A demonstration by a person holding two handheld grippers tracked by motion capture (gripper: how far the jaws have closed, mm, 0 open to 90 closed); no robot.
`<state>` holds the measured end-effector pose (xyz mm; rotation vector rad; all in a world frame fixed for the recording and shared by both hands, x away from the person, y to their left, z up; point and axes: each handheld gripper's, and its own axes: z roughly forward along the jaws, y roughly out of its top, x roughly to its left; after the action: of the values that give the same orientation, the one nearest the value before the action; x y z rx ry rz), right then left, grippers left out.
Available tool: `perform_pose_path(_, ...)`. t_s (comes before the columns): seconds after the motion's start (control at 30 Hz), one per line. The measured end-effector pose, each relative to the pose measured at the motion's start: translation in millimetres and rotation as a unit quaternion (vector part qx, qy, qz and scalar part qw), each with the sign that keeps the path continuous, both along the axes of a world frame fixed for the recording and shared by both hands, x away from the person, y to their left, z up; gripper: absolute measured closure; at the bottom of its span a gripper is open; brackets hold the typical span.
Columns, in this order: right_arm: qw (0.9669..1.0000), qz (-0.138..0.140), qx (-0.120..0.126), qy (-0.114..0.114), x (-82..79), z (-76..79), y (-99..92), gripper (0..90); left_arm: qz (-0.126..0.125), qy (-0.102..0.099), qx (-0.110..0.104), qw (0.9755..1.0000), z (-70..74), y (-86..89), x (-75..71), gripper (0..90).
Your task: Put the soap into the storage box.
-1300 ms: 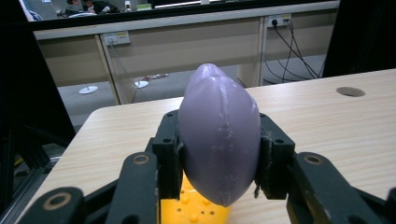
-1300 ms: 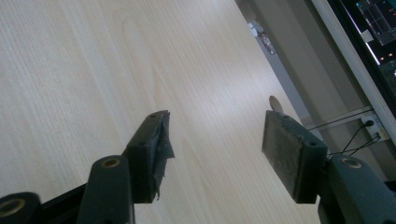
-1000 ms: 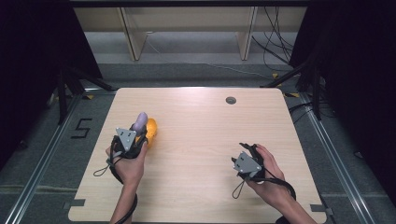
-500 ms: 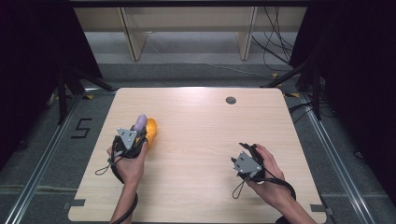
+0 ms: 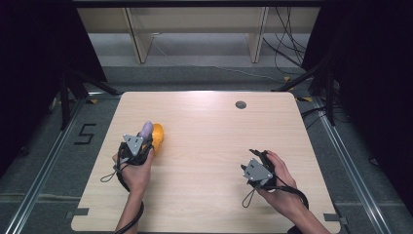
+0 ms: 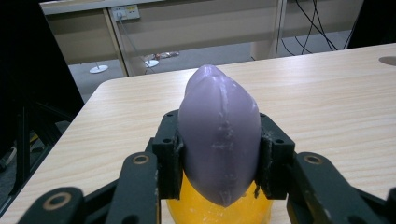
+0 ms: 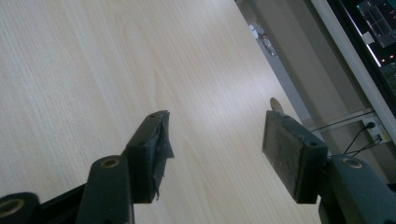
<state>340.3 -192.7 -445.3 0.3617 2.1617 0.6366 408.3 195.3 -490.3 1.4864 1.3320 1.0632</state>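
Left gripper [image 5: 144,142] fingers clenched on the purple piece [image 6: 219,135], seated atop the orange piece [image 5: 158,138] at 9 o'clock on the surface [image 5: 209,146]. Hardly any shift since a second ago; I judge the grip settled. Right gripper [image 7: 215,140] fingers released, idle at 4 o'clock.
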Motion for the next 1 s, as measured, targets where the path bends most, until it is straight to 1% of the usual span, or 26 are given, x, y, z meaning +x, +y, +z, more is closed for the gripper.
perform_pose_path(0.13, 1.0, 0.0, 0.0, 0.0, -0.1, 0.1, 0.0, 41.9, 0.002, 0.003, 0.0, 1.0, -2.0, 0.7, 1.1, 58.4)
perform_pose_path(0.3, 1.0, 0.0, 0.0, 0.001, -0.2, -0.1, 0.2, 41.9, -0.003, 0.007, 0.005, 1.0, -2.5, -0.5, 3.9, 58.4)
perform_pose_path(0.33, 1.0, 0.0, 0.0, 0.001, -0.2, 0.0, 0.2, 41.9, -0.002, 0.007, 0.001, 1.0, -3.1, -1.0, 4.9, 58.5)
perform_pose_path(0.37, 1.0, 0.0, 0.001, 0.0, -0.2, 0.1, 0.1, 41.9, -0.004, 0.008, 0.005, 0.9999, -2.9, -0.4, 5.4, 58.4)
perform_pose_path(0.4, 1.0, 0.0, 0.001, 0.0, -0.2, 0.2, 0.0, 41.9, -0.004, 0.009, 0.004, 0.9999, -3.5, -0.6, 6.7, 58.4)
perform_pose_path(0.53, 1.0, 0.0, 0.0, 0.001, -0.2, 0.2, -0.1, 41.9, -0.009, 0.016, 0.003, 0.9998, -6.2, 0.5, 9.4, 58.4)
perform_pose_path(0.7, 1.0, 0.0, 0.001, 0.001, -0.2, 0.1, 0.2, 41.9, -0.012, 0.026, 0.009, 0.9996, -9.1, 1.1, 11.2, 58.4)
perform_pose_path(0.73, 1.0, 0.001, 0.001, 0.001, -0.3, 0.1, 0.3, 41.9, -0.011, 0.026, 0.005, 0.9996, -9.8, 0.3, 12.1, 58.4)
perform_pose_path(0.77, 1.0, 0.001, 0.001, 0.001, -0.3, 0.1, 0.3, 41.9, -0.013, 0.025, 0.008, 0.9996, -9.6, 0.1, 12.8, 58.4)
perform_pose_path(0.83, 1.0, 0.0, 0.001, -0.003, -0.4, -0.1, 0.4, 41.9, -0.012, 0.027, 0.006, 0.9995, -10.1, -1.0, 14.3, 58.4)
perform_pose_path(0.87, 1.0, 0.001, 0.001, -0.001, -0.4, 0.1, 0.3, 41.9, -0.015, 0.027, 0.011, 0.9995, -9.7, -0.8, 14.9, 58.4)
perform_pose_path(0.93, 1.0, 0.001, 0.001, 0.001, -0.4, 0.1, 0.1, 41.9, -0.013, 0.031, 0.006, 0.9994, -10.5, -2.0, 16.1, 58.4)
perform_pose_path(1.0, 1.0, 0.001, 0.001, 0.001, -0.4, 0.2, 0.1, 41.9, -0.015, 0.031, 0.011, 0.9993, -11.0, -1.8, 17.1, 58.4)
